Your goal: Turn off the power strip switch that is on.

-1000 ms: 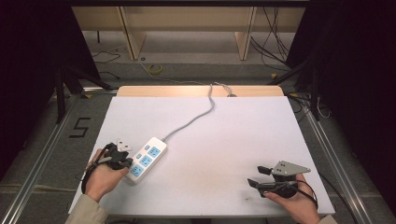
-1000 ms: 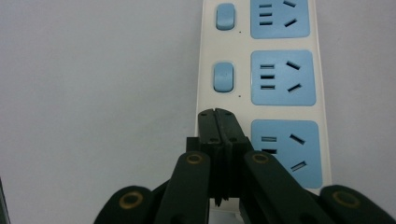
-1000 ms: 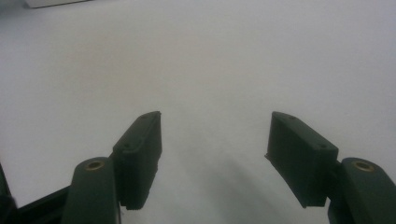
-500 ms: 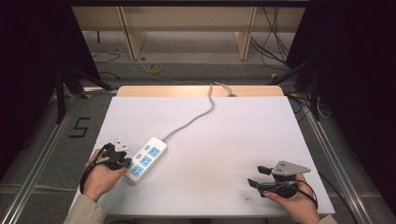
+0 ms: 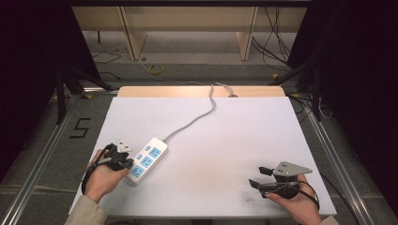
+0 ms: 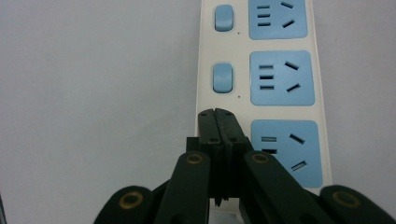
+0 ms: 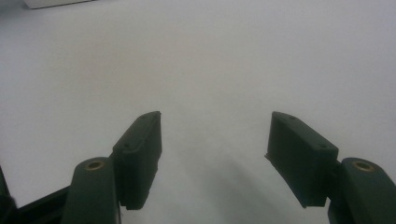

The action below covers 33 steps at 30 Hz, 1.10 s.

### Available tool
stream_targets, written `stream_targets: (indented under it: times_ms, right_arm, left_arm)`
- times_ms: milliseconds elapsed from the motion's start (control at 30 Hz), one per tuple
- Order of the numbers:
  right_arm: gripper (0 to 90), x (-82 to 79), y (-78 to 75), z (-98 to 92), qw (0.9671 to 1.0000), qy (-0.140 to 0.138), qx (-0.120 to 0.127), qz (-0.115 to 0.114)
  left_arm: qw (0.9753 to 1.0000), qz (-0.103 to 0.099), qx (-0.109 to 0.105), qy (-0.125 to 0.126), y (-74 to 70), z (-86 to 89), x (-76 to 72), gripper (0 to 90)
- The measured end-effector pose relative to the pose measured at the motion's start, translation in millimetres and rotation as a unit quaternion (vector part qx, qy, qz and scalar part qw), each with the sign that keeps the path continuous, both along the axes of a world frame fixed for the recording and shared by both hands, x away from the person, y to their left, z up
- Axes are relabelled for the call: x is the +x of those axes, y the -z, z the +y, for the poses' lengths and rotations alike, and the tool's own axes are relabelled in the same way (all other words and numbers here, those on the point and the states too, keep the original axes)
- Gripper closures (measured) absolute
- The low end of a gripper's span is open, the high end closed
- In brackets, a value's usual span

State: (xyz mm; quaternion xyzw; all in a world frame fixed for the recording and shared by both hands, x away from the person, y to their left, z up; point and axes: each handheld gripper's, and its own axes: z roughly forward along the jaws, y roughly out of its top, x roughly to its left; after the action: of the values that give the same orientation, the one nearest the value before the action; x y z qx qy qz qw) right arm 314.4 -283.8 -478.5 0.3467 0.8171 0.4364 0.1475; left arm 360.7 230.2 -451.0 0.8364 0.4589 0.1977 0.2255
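1. High view: your left gripper [image 5: 123,162] sits at the near end of the white power strip [image 5: 146,160], which lies slantwise on the white table [image 5: 225,140] with its grey cable [image 5: 192,121] running away from you and off the far edge. Your right gripper [image 5: 263,178] rests well apart from the strip, near the table's front edge, probably parked so it stays clear of the left hand's work.

2. Left gripper view: your jaws are pressed together with nothing between them, their tips over the strip's switch column, just short of the middle blue switch [image 6: 222,77]. The blue sockets [image 6: 280,78] lie to the right of the tips. Closed jaws make a single narrow point, which suits pressing a switch; that looks like the intent.

3. Right gripper view: your right gripper [image 7: 212,140] has its jaws spread wide over bare table, holding nothing. A corner of the strip [image 7: 51,3] shows far ahead, up and to the left.
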Motion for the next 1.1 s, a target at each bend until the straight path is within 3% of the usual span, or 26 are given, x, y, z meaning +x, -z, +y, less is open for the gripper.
stream_targets:
  times_ms: [233, 267, 300, 333, 367, 400, 600, 1100]
  right_arm:
    - [36.1, -0.1, -0.1, 0.3, 1.0000, 0.000, 0.000, 0.000]
    - [36.1, -0.1, 0.0, 0.3, 1.0000, 0.001, 0.000, -0.001]
    - [36.1, -0.1, -0.1, 0.2, 1.0000, 0.001, 0.000, -0.001]
    - [36.1, -0.1, 0.0, 0.2, 1.0000, 0.001, 0.000, -0.001]
    - [36.1, -0.1, 0.0, 0.2, 1.0000, 0.001, 0.000, 0.000]
    - [36.1, -0.1, -0.1, 0.2, 1.0000, 0.001, 0.000, 0.000]
    - [36.1, -0.5, -0.1, -1.1, 1.0000, 0.001, 0.002, 0.000]
    - [36.1, 0.4, -0.1, -0.5, 1.0000, 0.001, -0.001, 0.002]
  left_arm:
    - [1.0000, -0.001, 0.008, 0.000, 0.1, -1.7, -0.4, 89.7]
    - [1.0000, 0.001, 0.000, 0.001, 0.3, -1.7, -0.5, 89.8]
    - [0.9997, 0.010, -0.022, 0.007, 0.8, -2.1, -0.5, 89.8]
    - [0.9999, 0.001, -0.016, 0.000, 1.7, -3.5, -0.6, 89.8]
    - [0.9996, -0.015, 0.021, -0.012, 2.2, -6.5, -0.1, 89.8]
    - [0.9988, -0.014, 0.046, -0.012, 1.0, -9.3, 0.7, 89.8]
    - [0.9998, -0.007, 0.018, -0.011, 0.9, -2.8, -0.3, 89.8]
    - [1.0000, -0.005, 0.000, -0.002, 0.1, -2.1, -0.9, 89.8]
